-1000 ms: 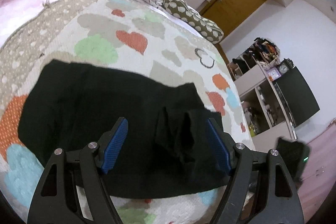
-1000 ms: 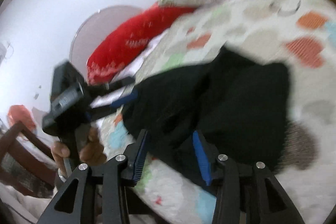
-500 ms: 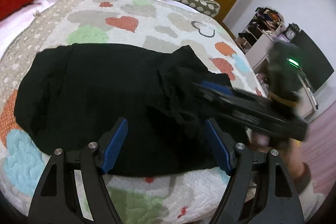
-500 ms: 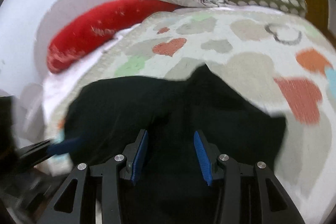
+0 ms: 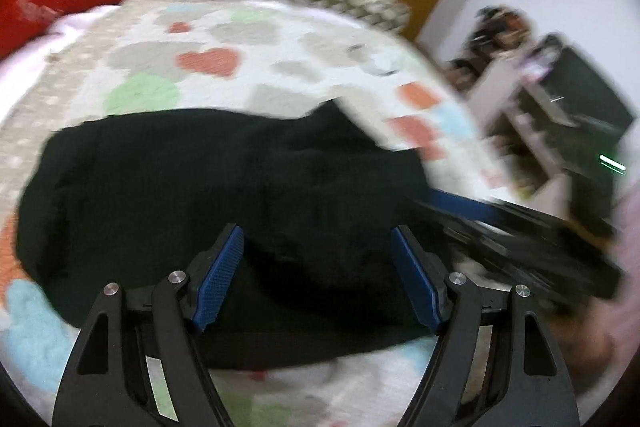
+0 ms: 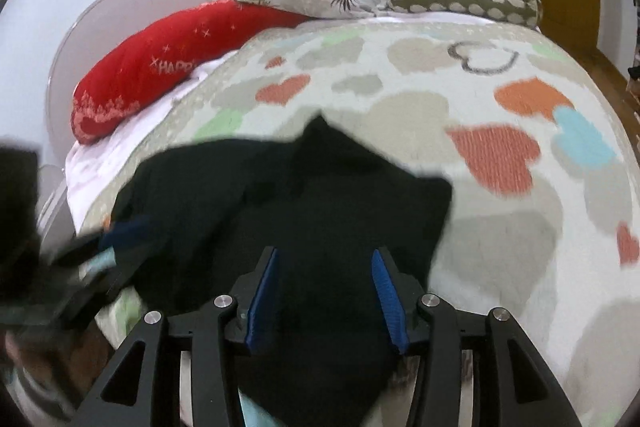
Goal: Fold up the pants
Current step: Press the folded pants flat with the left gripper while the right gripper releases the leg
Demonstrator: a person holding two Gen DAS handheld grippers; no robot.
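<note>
Where visible, black pants [image 6: 288, 203] lie seemingly rumpled.

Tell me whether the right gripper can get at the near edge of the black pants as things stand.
Probably yes. The right gripper hangs over the black pants with its jaws open and nothing between them and the cloth; the left gripper is off to the side.

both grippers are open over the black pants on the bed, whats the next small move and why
Probably ease the right gripper down and shut it on the near edge of the black pants. Its jaws stand open over the cloth, gripping nothing, and the pants lie bunched and uneven on the heart-patterned quilt, so neither a fold nor smoothing can start ungripped.
</note>
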